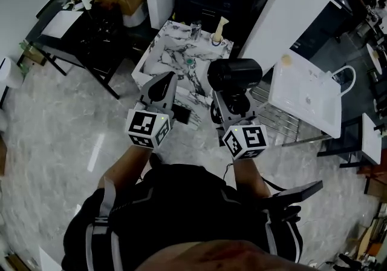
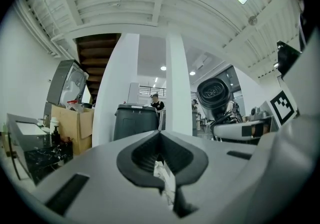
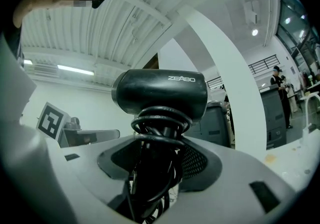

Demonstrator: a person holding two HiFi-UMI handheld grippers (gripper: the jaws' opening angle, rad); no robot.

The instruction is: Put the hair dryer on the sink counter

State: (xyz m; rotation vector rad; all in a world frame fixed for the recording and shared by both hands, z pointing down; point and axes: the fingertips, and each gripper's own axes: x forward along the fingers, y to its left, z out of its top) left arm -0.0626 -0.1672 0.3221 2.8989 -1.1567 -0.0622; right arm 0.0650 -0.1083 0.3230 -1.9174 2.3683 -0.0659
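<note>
Marble sink counter (image 1: 172,55) beyond held hair dryer (image 1: 234,73), white tray (image 1: 302,91) beside.

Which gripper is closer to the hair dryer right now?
Right. The right gripper is clamped on the handle of the hair dryer, so it touches it. The left gripper sits apart on the dryer's left, jaws shut, not touching it.

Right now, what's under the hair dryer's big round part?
Under the hair dryer body, black cord winds round the handle, which runs down into the right tongs, shut on it. The cord covers the handle, and the tongs hide its lower end.
</note>
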